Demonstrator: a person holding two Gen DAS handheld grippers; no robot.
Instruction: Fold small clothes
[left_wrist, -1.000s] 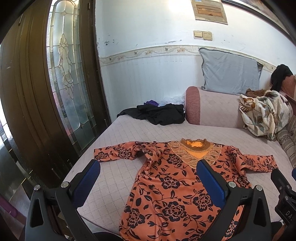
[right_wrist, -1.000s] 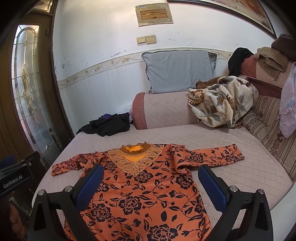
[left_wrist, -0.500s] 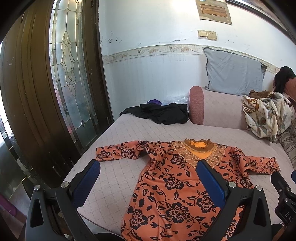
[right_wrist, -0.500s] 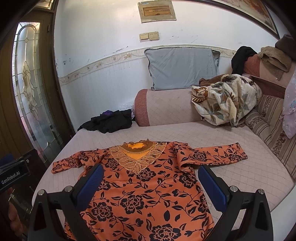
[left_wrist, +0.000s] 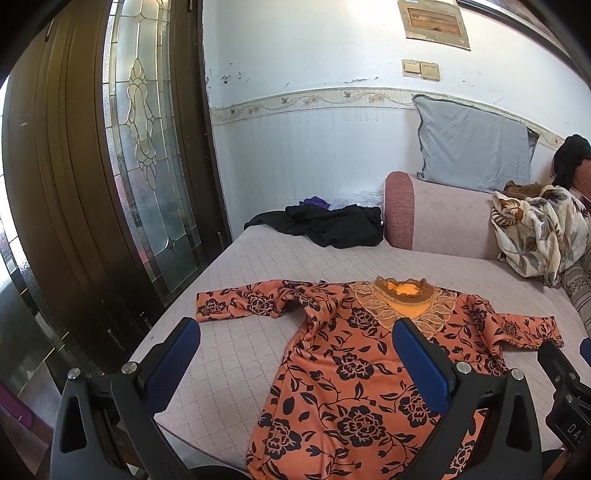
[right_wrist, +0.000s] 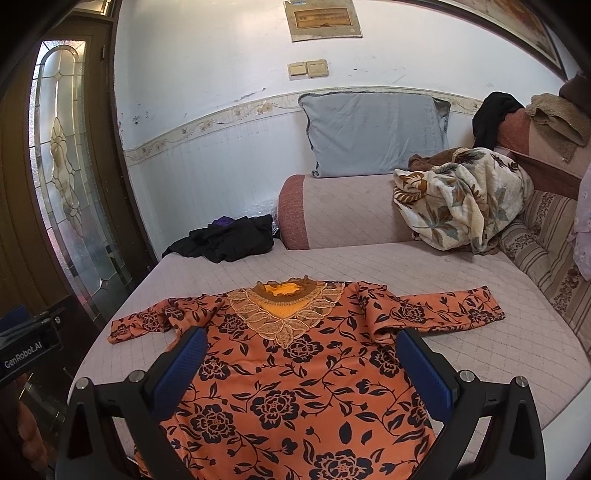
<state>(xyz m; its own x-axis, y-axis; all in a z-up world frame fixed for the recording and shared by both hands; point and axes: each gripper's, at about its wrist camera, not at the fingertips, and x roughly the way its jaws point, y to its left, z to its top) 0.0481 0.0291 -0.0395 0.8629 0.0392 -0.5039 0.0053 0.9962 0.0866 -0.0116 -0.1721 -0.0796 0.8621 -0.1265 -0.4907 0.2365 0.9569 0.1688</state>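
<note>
Our view of the orange black-flowered long-sleeved top (left_wrist: 354, 369) — flat on the quilted pink bed (left_wrist: 258, 258) — has widened slightly, so both grippers (left_wrist: 295, 363) (right_wrist: 301, 363), fingers wide apart and empty, have seemingly backed off — folding unstarted.

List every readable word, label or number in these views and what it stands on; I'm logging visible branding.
"GenRobot.AI": white print on the left hand-held gripper body, right wrist view.
"DA": cut-off letters on the right hand-held gripper body, left wrist view.
Framed wall picture: any print too small to read.
</note>
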